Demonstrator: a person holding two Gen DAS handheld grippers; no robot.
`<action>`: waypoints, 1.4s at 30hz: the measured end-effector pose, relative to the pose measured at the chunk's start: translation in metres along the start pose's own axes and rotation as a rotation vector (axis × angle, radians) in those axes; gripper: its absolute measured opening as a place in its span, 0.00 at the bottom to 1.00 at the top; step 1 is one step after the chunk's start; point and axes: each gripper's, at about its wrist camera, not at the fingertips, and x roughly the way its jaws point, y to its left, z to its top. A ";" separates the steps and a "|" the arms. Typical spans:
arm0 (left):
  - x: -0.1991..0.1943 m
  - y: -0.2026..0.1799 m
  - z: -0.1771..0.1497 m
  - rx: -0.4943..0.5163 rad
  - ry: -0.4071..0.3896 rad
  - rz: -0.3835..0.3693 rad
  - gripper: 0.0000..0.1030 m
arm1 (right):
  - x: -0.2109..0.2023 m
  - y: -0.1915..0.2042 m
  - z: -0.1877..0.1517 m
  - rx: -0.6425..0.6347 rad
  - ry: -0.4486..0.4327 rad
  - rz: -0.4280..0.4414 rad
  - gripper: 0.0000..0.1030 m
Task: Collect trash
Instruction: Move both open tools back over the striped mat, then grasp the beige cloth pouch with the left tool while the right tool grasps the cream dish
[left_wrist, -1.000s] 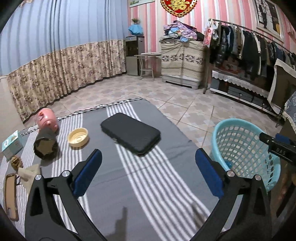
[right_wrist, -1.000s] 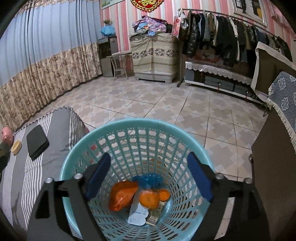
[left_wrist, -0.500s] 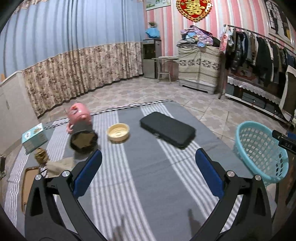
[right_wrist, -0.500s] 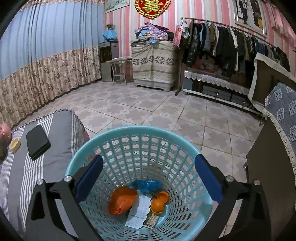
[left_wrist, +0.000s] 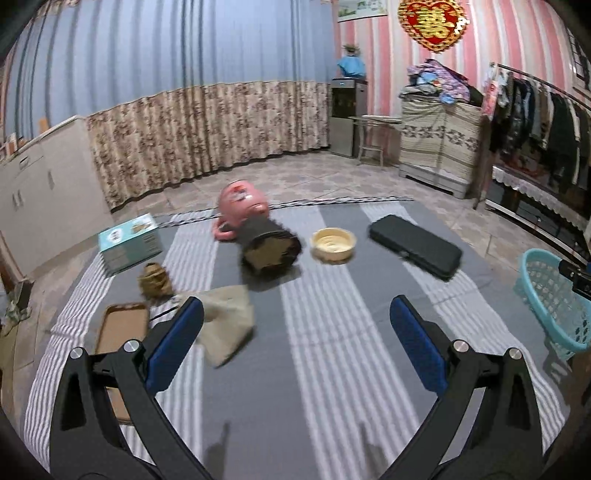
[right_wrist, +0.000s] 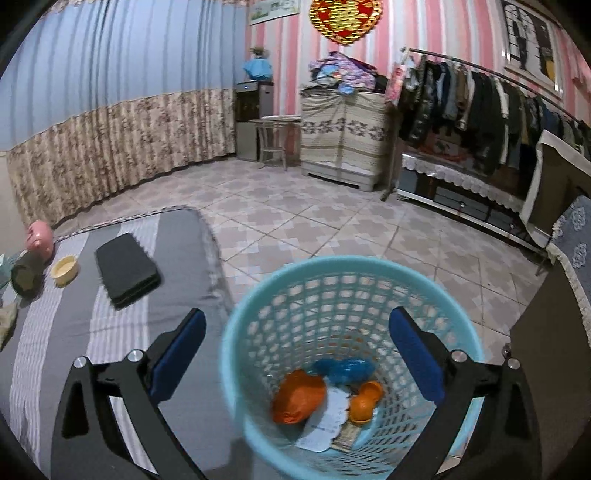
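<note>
Landmark: striped grey mat (left_wrist: 325, 354) laid over the tiled floor.
Left gripper (left_wrist: 295, 332): above the near part of the mat, fingers spread wide, nothing between the blue pads (left_wrist: 173, 345).
Right gripper (right_wrist: 297, 352): off the mat's right edge, over the basket, fingers at their widest after just opening further, nothing between them.
Basket (right_wrist: 236, 373): turquoise, perforated, on the floor touching the mat's right edge; in the left wrist view at the far right (left_wrist: 554, 306).
Trash in basket: orange bag (right_wrist: 297, 397), blue wrapper (right_wrist: 343, 369), orange peel (right_wrist: 364, 404), white paper slip (right_wrist: 327, 417).
Trash on mat, left side: crumpled beige paper (left_wrist: 229, 325), brown crumpled wad (left_wrist: 155, 282).
Mat centre, far part: dark cylinder (left_wrist: 269, 247) on its side, pink jug (left_wrist: 240, 206) behind it, yellow lid (left_wrist: 332, 244) just right of the cylinder.
Mat right part: black flat case (left_wrist: 415, 245).
Mat left edge: teal box (left_wrist: 129, 242), brown tray (left_wrist: 122, 330) partly behind the left finger.
</note>
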 end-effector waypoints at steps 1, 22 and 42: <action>0.001 0.006 -0.001 -0.006 0.006 0.003 0.95 | -0.001 0.005 -0.001 -0.007 0.000 0.007 0.94; 0.046 0.087 -0.026 -0.074 0.136 0.043 0.94 | -0.004 0.100 -0.024 -0.137 0.085 0.162 0.94; 0.118 0.071 -0.012 -0.012 0.267 -0.063 0.28 | -0.001 0.119 -0.033 -0.234 0.113 0.138 0.94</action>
